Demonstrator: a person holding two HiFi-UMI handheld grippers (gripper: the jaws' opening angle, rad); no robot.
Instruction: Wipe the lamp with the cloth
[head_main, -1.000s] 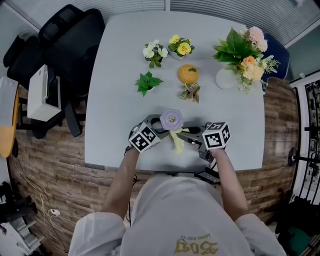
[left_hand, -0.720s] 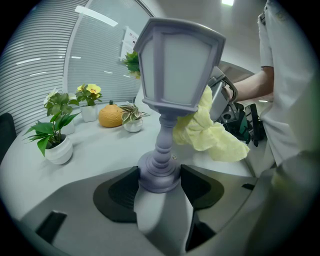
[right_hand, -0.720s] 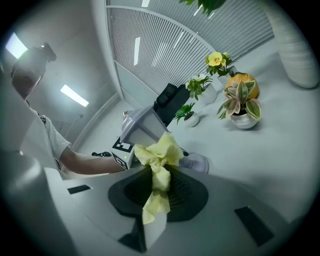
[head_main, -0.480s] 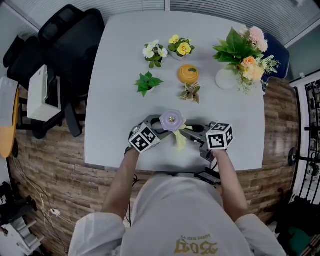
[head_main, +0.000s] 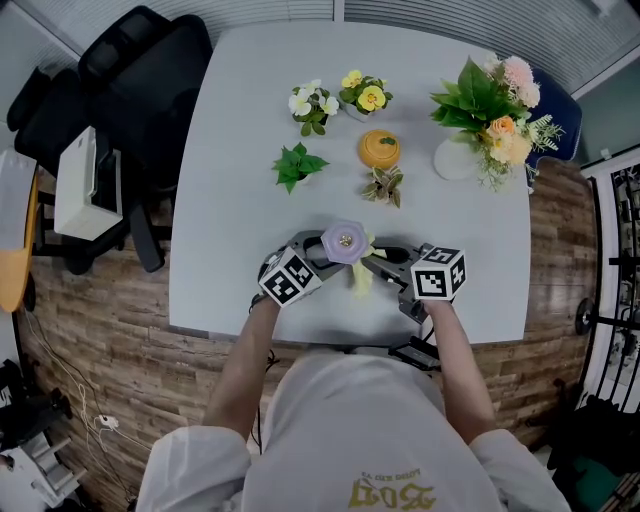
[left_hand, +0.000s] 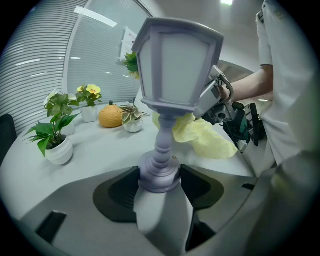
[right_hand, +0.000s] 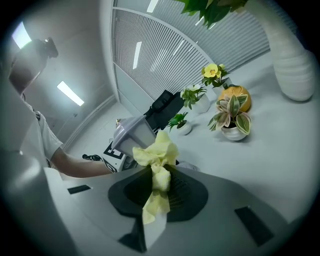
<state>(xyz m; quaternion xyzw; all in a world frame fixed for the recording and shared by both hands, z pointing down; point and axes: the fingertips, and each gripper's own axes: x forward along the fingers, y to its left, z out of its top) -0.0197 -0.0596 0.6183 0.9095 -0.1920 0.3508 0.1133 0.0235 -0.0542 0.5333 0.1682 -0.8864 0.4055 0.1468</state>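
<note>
Pale grey tabletop (head_main: 240, 200) bears a lilac lantern-shaped lamp (left_hand: 167, 95), its base clamped in the left gripper (left_hand: 159, 186). Beside the lamp, the right gripper (right_hand: 156, 187) pinches a limp yellow cloth (right_hand: 159, 150) just under its shade. Probably light, rigid and top-heavy: best held low.

Lavender lamp (left_hand: 175, 65); pale yellow cloth (right_hand: 159, 150); grey left gripper (left_hand: 159, 179) and right gripper (right_hand: 158, 184) with black-and-white square markers; pale grey table (head_main: 240, 205); brown wood-plank floor (head_main: 110, 340); orange pumpkin ornament (head_main: 379, 148); black chair (head_main: 140, 70).
</note>
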